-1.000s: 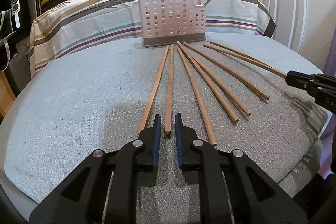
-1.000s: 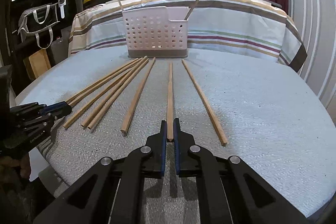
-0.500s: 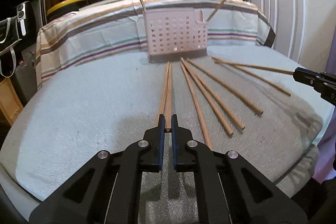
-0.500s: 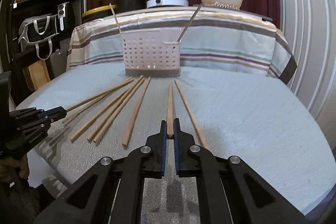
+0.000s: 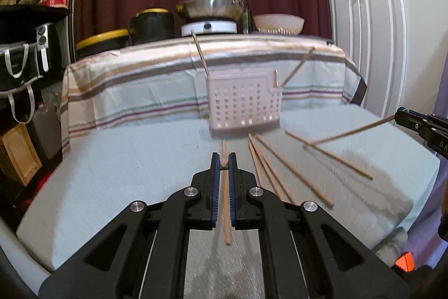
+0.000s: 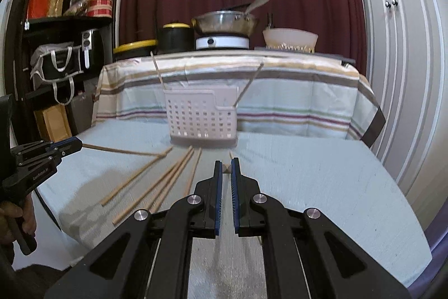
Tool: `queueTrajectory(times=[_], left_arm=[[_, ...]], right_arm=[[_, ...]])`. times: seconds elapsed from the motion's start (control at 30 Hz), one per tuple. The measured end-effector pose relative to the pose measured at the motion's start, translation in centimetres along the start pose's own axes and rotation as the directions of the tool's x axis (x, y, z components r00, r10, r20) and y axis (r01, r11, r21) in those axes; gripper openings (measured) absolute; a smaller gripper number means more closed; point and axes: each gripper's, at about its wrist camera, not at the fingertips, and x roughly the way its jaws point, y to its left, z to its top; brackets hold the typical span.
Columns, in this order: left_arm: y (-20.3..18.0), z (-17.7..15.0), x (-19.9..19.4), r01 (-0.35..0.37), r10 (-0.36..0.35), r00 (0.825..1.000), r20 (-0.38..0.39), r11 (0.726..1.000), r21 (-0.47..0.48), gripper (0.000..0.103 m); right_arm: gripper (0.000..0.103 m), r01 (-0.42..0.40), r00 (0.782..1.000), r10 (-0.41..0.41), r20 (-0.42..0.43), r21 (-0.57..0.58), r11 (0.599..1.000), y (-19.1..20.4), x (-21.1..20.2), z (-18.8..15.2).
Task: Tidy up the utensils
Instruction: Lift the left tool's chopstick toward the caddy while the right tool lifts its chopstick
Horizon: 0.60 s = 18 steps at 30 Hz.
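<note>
A pink perforated utensil basket [image 5: 244, 106] [image 6: 202, 118] stands at the far side of the grey table with two chopsticks leaning in it. Several wooden chopsticks [image 5: 294, 173] [image 6: 156, 184] lie on the table in front of it. My left gripper [image 5: 224, 164] is shut on one chopstick and holds it raised; in the right wrist view that chopstick [image 6: 117, 150] sticks out from its fingers [image 6: 65, 145]. My right gripper [image 6: 227, 168] is shut on another chopstick; in the left wrist view that chopstick [image 5: 352, 131] runs from its fingers [image 5: 411, 116], lifted off the table.
Behind the table a striped cloth [image 5: 140, 80] covers a counter with a pan on a hotplate [image 5: 208, 10], a white bowl [image 5: 278, 23] and black pots. Black shelves with bags stand at the left [image 6: 61, 60]. White cupboard doors are at the right [image 6: 397, 46].
Both grippers have risen from the table, each lifting its chopstick end upward. The left gripper closed on its chopstick a second ago. The views now look higher and level.
</note>
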Motion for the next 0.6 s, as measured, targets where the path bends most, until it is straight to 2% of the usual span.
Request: queueTrajectory(times=[0.27,0.6], left_arm=[[1.2,3.3,-1.6,-0.013,0.014,0.998,0.061,1.000,-0.015,0.006],[2.2,7.0,0.9,-0.003,0.004,0.999,0.045,1.000,-0.021,0.006]], right_arm=[[0.007,-0.021,0.998,0.020,0.052,0.014,1.000,-0.3,-0.7,2.3],[0.007,-0.039,0.997,0.038,0.066,0.011,0.999,-0.7,1.6,5.1]])
